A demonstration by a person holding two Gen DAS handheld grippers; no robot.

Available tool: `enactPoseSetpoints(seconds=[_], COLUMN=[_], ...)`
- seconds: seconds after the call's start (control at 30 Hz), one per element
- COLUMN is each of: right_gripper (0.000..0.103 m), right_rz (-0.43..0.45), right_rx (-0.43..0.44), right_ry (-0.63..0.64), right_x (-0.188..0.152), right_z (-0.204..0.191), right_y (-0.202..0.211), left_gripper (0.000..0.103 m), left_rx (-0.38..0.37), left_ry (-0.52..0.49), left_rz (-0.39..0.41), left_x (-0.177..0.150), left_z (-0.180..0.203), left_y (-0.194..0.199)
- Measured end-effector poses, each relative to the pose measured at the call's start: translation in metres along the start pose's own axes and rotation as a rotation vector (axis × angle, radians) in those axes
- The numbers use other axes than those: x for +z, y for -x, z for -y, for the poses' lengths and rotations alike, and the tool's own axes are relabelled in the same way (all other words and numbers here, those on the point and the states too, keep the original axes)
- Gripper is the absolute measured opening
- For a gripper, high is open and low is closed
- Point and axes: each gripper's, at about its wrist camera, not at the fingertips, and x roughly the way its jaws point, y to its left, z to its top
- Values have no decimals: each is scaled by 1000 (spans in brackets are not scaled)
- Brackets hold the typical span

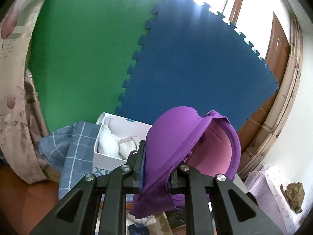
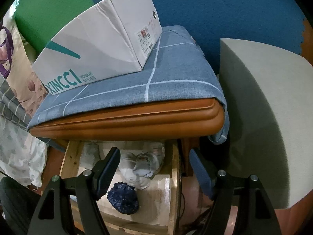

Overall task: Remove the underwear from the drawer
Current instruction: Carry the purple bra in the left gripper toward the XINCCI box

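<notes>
A purple bra (image 1: pixel 176 137) with a pink lining hangs from my left gripper (image 1: pixel 156 166), whose jaws are shut on its fabric, lifted above the cabinet top. Behind it a white shoe box (image 1: pixel 117 135) stands open with pale garments inside. In the right wrist view the wooden drawer (image 2: pixel 172 186) is pulled out under the cabinet top. It holds a bundle of white and grey underwear (image 2: pixel 140 166) and a dark blue piece (image 2: pixel 123 197). My right gripper (image 2: pixel 154 170) hangs open over the drawer, with its fingers on either side of the white bundle and apart from it.
The white shoe box (image 2: pixel 93 45) rests on a blue checked cloth (image 2: pixel 156 78) over the brown cabinet top (image 2: pixel 127 125). A pale grey block (image 2: pixel 264 117) stands to the right. Green and blue foam mats (image 1: pixel 176 58) cover the wall behind. Floral fabric (image 1: pixel 13 98) hangs at left.
</notes>
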Motion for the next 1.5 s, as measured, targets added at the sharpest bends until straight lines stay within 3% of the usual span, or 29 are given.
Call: enactPoseSetpoints(seconds=[0.53, 0.8, 1.07, 1.33, 1.5], right_gripper=[75, 75, 75, 75, 75], right_rz=[-23, -31, -42, -50, -54], right_rx=[8, 11, 10, 15, 18], right_ry=[2, 5, 12, 11, 10], right_x=[-1, -2, -3, -3, -4], right_z=[-3, -3, -5, -6, -6], right_y=[-4, -5, -7, -8, -9], left_gripper=[14, 14, 15, 16, 16], left_rx=[-290, -529, -680, -692, -647], left_ry=[268, 443, 532, 569, 533], left_rz=[-6, 14, 54, 53, 61], left_x=[8, 6, 4, 10, 22], left_z=[-25, -52, -66, -72, -69], left_y=[-12, -21, -24, -34, -45])
